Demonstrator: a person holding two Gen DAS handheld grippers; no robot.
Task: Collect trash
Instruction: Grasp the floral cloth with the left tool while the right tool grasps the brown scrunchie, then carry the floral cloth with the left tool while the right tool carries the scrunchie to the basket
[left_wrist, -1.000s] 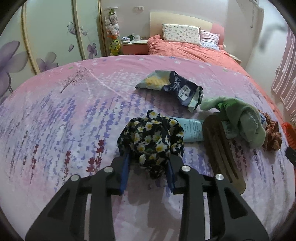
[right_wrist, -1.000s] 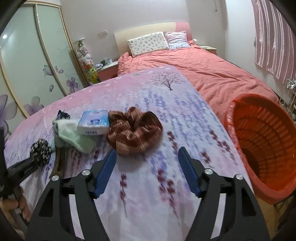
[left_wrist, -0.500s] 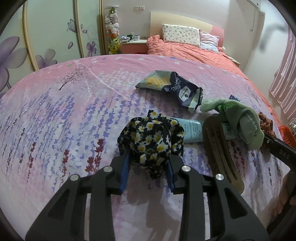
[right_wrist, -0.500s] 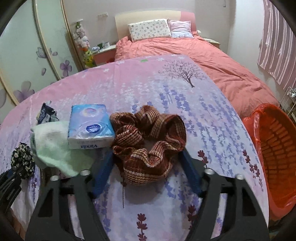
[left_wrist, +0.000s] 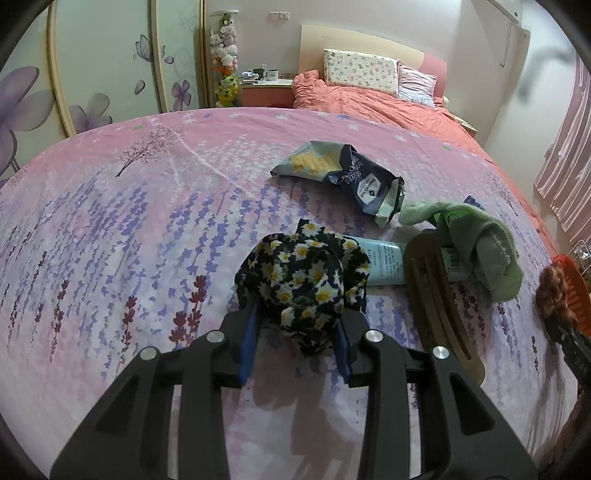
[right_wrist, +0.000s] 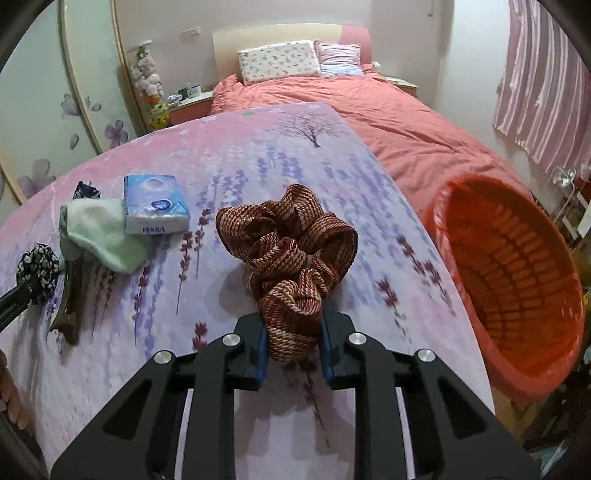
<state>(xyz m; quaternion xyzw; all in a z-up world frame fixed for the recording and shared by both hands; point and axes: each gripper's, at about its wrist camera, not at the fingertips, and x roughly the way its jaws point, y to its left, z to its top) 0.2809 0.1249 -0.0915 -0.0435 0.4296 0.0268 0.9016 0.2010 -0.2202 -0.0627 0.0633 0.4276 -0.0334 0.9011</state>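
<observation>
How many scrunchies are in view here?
2. A daisy-print scrunchie sits between the left gripper's pads; a brown striped scrunchie is in the closing right gripper. None seems hidden.

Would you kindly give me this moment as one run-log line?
left gripper: shut on floral scrunchie | right gripper: closing on brown scrunchie | orange basket: beside table, right

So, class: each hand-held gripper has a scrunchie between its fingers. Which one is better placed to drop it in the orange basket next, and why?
The right hand-held gripper: closing on the brown scrunchie, with the orange basket just off the table edge on its side. The left, with the floral scrunchie, is farther away.
</observation>
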